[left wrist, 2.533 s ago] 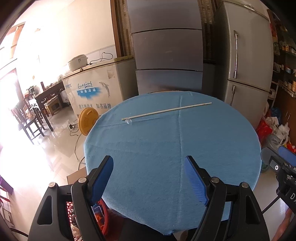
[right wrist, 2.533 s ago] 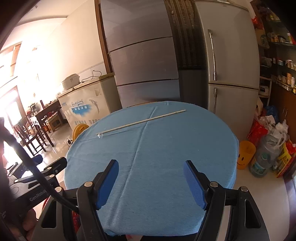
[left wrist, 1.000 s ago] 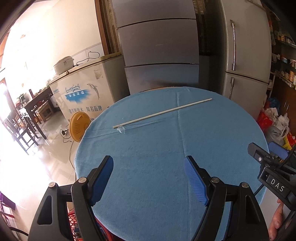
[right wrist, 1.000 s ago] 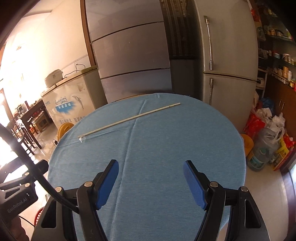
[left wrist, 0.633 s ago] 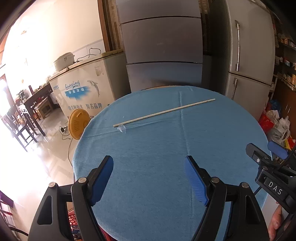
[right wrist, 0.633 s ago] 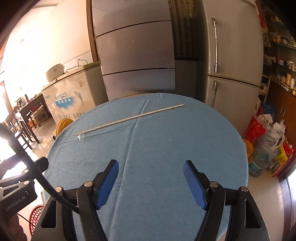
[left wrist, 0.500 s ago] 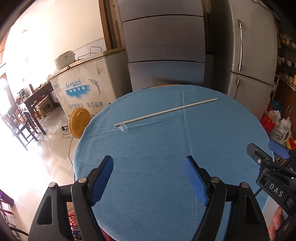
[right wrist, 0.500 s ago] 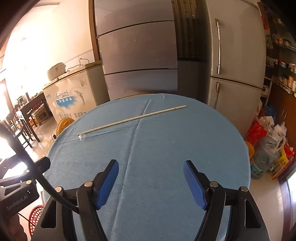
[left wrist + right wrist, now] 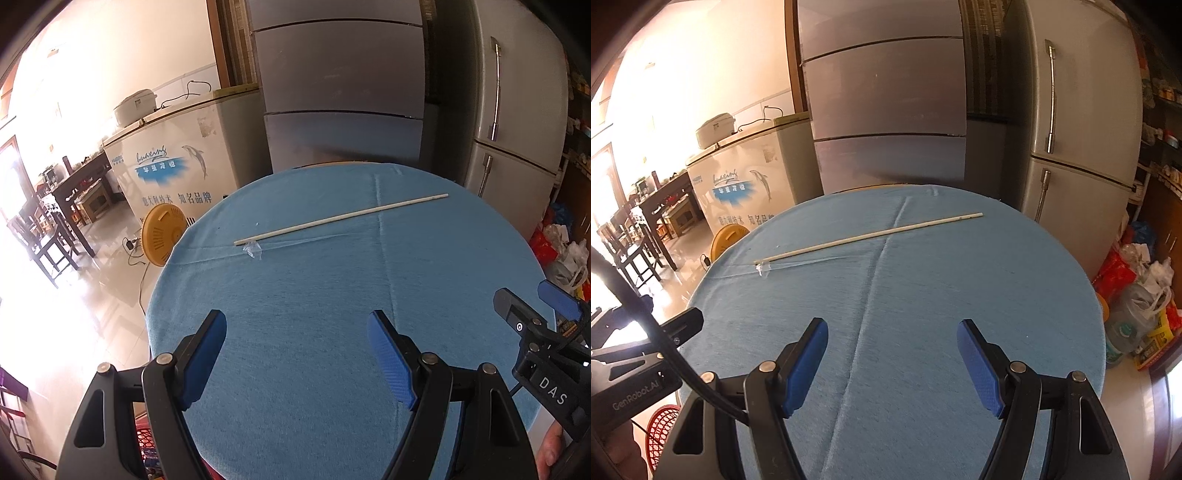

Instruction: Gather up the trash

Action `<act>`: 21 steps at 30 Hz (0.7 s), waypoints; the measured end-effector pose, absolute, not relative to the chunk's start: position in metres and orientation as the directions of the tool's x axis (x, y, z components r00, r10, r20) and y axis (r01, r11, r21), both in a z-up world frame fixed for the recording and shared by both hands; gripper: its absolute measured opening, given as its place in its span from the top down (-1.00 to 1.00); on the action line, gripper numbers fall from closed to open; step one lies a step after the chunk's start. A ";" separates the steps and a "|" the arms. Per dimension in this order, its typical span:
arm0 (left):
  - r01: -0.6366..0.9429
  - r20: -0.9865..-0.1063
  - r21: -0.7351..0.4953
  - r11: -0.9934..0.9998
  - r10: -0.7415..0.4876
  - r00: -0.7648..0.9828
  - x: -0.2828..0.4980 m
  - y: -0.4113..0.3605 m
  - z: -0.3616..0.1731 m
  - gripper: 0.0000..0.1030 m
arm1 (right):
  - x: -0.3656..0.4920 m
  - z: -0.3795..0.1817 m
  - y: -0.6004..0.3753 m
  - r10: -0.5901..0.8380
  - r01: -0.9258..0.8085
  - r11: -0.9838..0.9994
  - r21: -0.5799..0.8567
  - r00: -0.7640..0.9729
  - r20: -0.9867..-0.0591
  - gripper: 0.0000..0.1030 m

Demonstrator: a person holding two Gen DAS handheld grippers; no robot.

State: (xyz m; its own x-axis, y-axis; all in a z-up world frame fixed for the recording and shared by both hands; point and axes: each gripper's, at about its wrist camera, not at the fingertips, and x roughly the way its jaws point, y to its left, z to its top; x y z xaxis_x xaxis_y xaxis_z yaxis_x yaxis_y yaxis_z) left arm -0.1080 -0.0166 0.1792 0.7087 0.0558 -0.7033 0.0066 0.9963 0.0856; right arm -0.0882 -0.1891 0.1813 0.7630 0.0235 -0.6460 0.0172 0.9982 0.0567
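Note:
A long thin pale stick [image 9: 340, 218] [image 9: 871, 235] lies slantwise on the far half of a round table under a blue cloth [image 9: 332, 295] [image 9: 923, 295]. A clear plastic wrapper [image 9: 253, 250] [image 9: 762, 269] lies by the stick's left end. My left gripper [image 9: 297, 354] hovers over the near part of the table, open and with nothing between its blue pads. My right gripper [image 9: 892, 356] is beside it, also open and bare. Both are well short of the stick. Each gripper shows at the edge of the other's view.
A red mesh basket [image 9: 661, 424] sits on the floor below the table's near left edge. Behind the table stand two grey refrigerators [image 9: 343, 85] and a white chest freezer [image 9: 177, 158]. A yellow fan [image 9: 162, 236] is on the floor at the left, and bags of clutter [image 9: 1137, 306] at the right.
Both grippers have drifted sideways over the table, so the stick and wrapper have shifted in both views. Their jaws stay at the same width.

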 end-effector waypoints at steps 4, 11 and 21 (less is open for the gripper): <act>0.004 -0.710 0.086 0.996 0.058 0.702 -0.105 -0.016 0.177 -0.54 | -0.086 0.180 -0.191 0.022 0.023 0.998 0.060 0.760 -0.649 -0.47; 0.004 -0.716 0.083 0.997 0.057 0.696 -0.102 -0.016 0.174 -0.54 | -0.084 0.177 -0.192 0.021 0.030 0.997 0.065 0.749 -0.662 -0.47; -0.004 -0.718 0.077 0.997 0.058 0.694 -0.102 -0.013 0.173 -0.54 | -0.081 0.178 -0.185 0.034 0.014 0.998 0.068 0.749 -0.661 -0.47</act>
State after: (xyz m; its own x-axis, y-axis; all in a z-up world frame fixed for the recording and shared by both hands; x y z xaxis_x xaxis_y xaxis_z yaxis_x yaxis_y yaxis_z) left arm -0.1018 -0.0129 0.1728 0.6938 0.0582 -0.7178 -0.0037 0.9970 0.0772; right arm -0.0812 -0.1848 0.1782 0.7492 0.0340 -0.6614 0.0145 0.9976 0.0677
